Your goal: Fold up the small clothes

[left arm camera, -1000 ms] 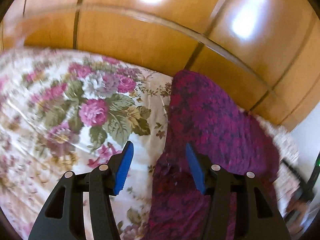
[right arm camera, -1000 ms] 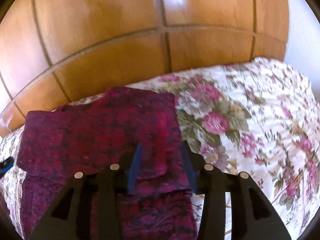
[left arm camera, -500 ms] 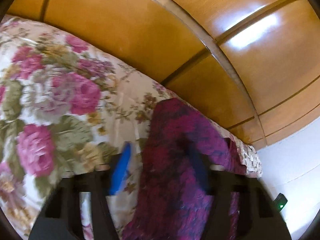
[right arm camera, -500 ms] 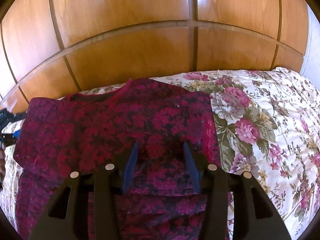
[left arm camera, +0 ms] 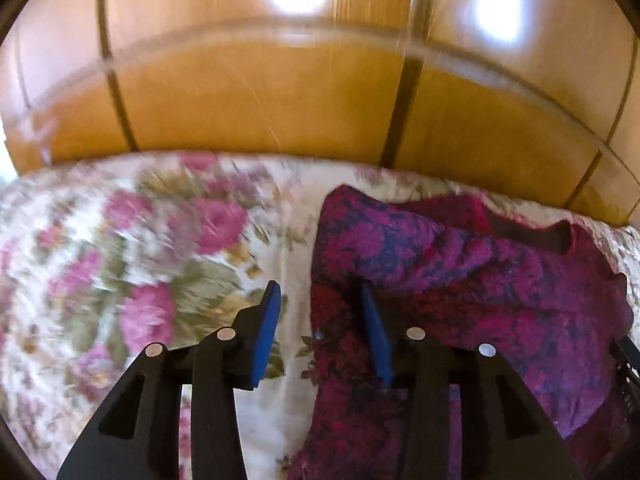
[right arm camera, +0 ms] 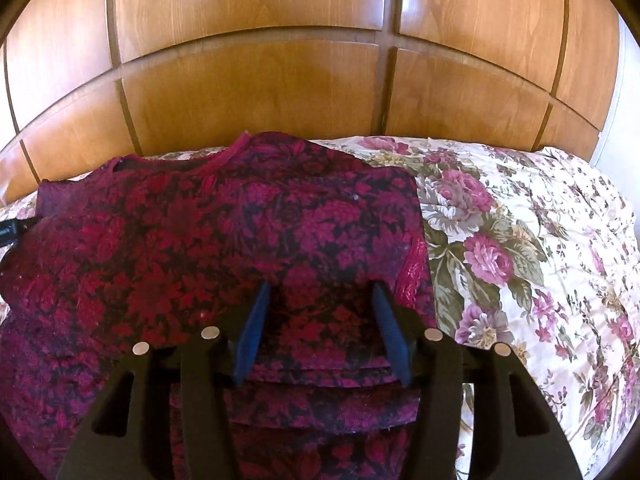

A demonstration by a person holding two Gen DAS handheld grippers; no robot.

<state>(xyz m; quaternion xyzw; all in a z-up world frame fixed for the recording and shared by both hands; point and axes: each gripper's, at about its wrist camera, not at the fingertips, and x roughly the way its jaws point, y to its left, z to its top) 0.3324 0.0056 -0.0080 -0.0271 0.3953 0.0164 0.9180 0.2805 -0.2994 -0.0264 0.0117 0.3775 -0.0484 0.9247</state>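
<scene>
Meanwhile, left gripper [left arm camera: 318, 320] hovers over garment's left edge, jaws opening, one blue pad above bedspread [left arm camera: 132, 264], other above cloth, nothing pinched. Right gripper [right arm camera: 320, 320] poised over folded sleeve layer, jaws opening, cloth below but not clamped. Magenta floral knit top [right arm camera: 224, 240] lies flat on flowered bedspread, neckline toward wooden headboard [right arm camera: 256, 92], partly folded. Fabric looks soft, light, thick-knit, likely limp and bunching when lifted; best hold probably doubled side edge or hem corners, both grippers together.
</scene>
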